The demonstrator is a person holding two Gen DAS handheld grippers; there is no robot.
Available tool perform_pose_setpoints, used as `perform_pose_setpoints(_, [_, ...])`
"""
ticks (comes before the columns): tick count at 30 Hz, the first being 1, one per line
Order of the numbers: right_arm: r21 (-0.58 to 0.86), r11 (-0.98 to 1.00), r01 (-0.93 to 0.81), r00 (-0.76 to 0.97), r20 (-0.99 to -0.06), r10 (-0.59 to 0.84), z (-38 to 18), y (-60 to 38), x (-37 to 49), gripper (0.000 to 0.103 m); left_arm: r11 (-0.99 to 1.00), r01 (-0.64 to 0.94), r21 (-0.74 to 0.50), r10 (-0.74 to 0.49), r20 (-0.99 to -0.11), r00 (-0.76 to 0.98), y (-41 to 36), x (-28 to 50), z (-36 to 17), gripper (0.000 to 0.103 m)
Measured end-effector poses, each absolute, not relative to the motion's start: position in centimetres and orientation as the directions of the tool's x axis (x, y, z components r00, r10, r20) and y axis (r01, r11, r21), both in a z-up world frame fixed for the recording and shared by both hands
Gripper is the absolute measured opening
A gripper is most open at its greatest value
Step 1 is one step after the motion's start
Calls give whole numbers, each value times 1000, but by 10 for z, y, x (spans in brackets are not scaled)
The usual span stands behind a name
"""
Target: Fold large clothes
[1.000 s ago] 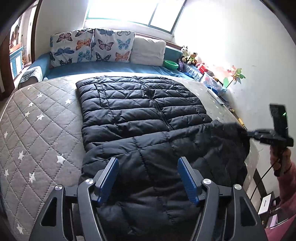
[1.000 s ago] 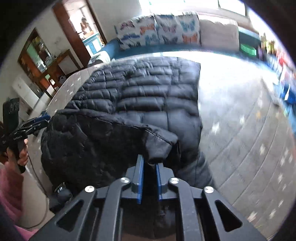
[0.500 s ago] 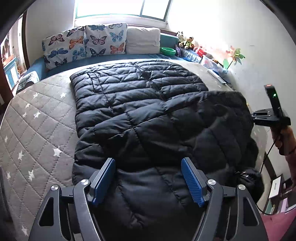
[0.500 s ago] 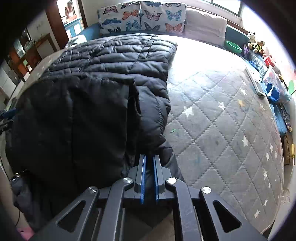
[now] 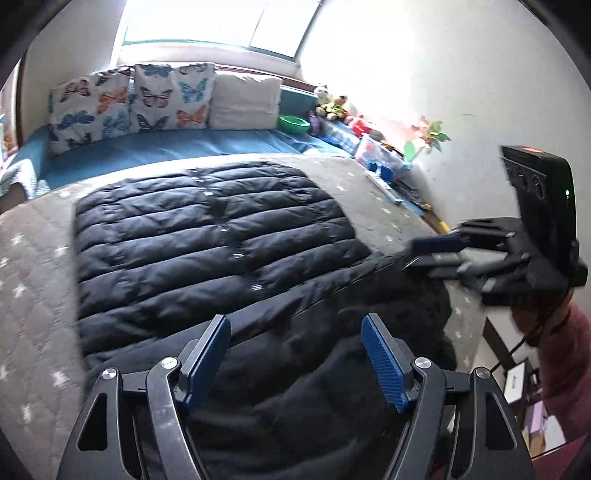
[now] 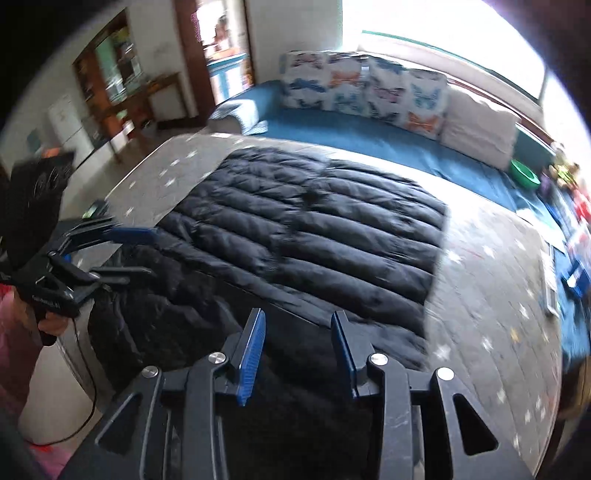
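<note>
Since the earlier frame, right gripper (image 6: 297, 350) has let go of the jacket fold; its jaws are opening, nothing pinched between them. Left gripper (image 5: 295, 360) sits lower centre in the left wrist view, jaws spread wide, empty, above the black puffer jacket (image 5: 221, 236). Jacket lies mid-frame on the grey star-quilted mattress (image 5: 33, 280), near end folded over. Butterfly cushions (image 5: 129, 99) upper left, at the window.

Window (image 5: 221, 22) glare blows out the wall — fisheye edges dark, blurred.
</note>
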State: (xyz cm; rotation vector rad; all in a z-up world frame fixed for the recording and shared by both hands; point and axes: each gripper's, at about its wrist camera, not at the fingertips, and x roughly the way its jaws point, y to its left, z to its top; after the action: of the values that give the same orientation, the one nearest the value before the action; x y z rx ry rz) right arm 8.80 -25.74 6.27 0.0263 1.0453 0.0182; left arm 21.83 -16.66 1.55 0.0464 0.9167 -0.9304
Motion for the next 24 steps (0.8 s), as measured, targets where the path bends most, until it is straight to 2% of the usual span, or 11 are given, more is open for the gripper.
perform_pose_setpoints(3, [49, 998, -38, 462, -885, 61, 41, -249, 99, 40, 601, 720, -347, -672, -707, 220, -189, 217, 2, 77])
perform_pose_setpoints(7, [-10, 1000, -28, 416, -909, 3, 11, -251, 89, 40, 583, 730, -356, -658, -734, 168, -210, 210, -23, 77])
perform_pose_setpoints(12, [10, 1000, 3, 386, -923, 8, -9, -273, 61, 40, 582, 747, -323, -636, -753, 170, -216, 196, -40, 77])
perform_pose_setpoints(24, [52, 996, 73, 357, -934, 23, -24, -294, 16, 41, 600, 740, -304, -635, -743, 210, -160, 163, -28, 77])
